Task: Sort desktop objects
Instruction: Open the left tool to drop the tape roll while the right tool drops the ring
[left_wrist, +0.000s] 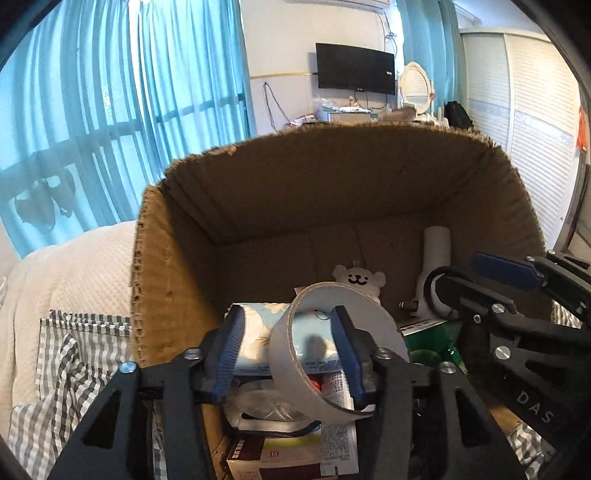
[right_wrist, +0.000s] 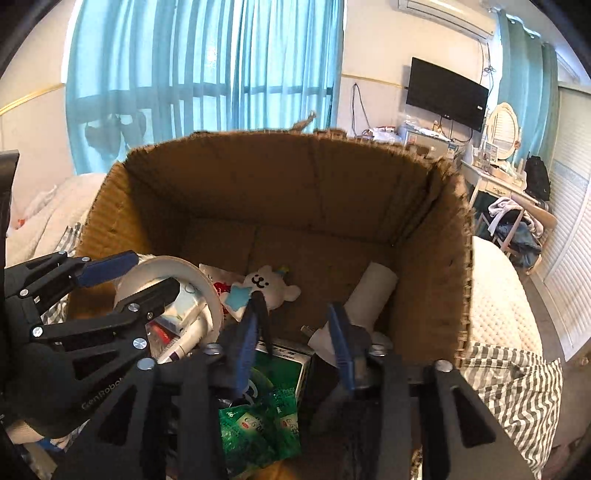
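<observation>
- Up close, left claw (left_wrist: 287, 314) is standing apart, clamping nothing; its right finger (left_wrist: 347, 350) is poking through the tape roll (left_wrist: 362, 301), and the roll's near wall is sitting loose between the pads.
- Tape is hanging tilted over the clutter inside the box (left_wrist: 332, 184). Judging it light, stiff and smooth-sided, so likely rolling or slipping off one finger; pinching across the ring wall, inside and outside, is looking safest.
- Right claw (right_wrist: 293, 314) is also gaping apart inside the box, gripping nothing; a black strap (right_wrist: 262, 317) is trailing against its left finger.
- Under both claws, green packets (right_wrist: 258, 424), a tissue pack (left_wrist: 255, 332) and printed leaflets are piling up.
- Farther in, a bear plush (left_wrist: 360, 277) and a white tube (left_wrist: 437, 251) are lying on the box floor.
- Beyond the rim, blue curtains (left_wrist: 147, 92) are hanging.
</observation>
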